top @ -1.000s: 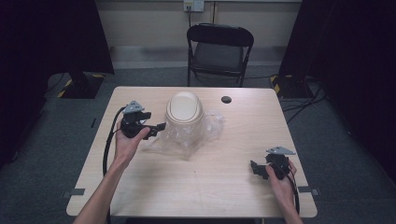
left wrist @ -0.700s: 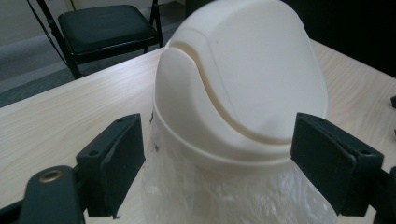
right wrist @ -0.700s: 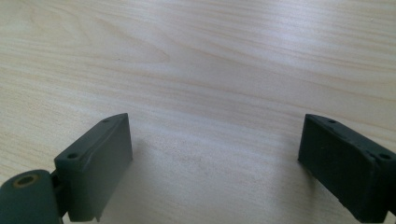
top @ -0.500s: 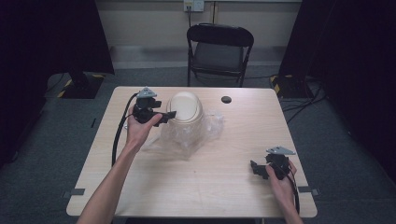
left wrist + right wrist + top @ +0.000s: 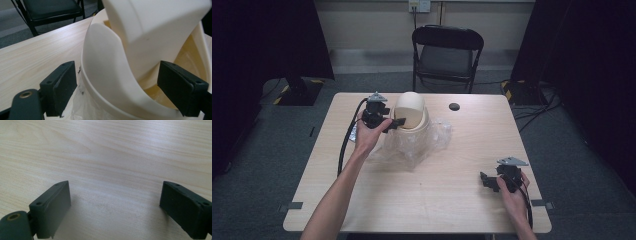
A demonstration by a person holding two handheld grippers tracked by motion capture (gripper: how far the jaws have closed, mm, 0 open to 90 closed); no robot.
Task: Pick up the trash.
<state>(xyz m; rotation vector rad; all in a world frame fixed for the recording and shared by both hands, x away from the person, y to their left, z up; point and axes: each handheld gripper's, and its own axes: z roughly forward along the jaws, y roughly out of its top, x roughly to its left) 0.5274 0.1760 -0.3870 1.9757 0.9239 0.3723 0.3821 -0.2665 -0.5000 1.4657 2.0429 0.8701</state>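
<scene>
A cream bin [image 5: 411,112] with a domed swing lid stands on a crumpled clear plastic bag [image 5: 434,142] at the back middle of the table. My left gripper [image 5: 396,123] reaches to the bin's left side. In the left gripper view, the jaws of my left gripper [image 5: 117,68] straddle the bin's curved rim wall [image 5: 105,75], one outside and one inside. Neither pad presses on it, and the jaws have just been opening. The tilted lid [image 5: 155,22] hangs above them. My right gripper [image 5: 485,180] rests open near the front right edge, with bare wood between its jaws [image 5: 115,192].
A small black round object [image 5: 454,106] lies on the wooden table [image 5: 412,200] behind the bin to the right. A black folding chair [image 5: 447,52] stands beyond the far edge. A black cable [image 5: 344,147] trails from my left gripper.
My left hand has moved right and toward the far edge, from beside the plastic bag to the bin's rim. The right hand has stayed where it was.
</scene>
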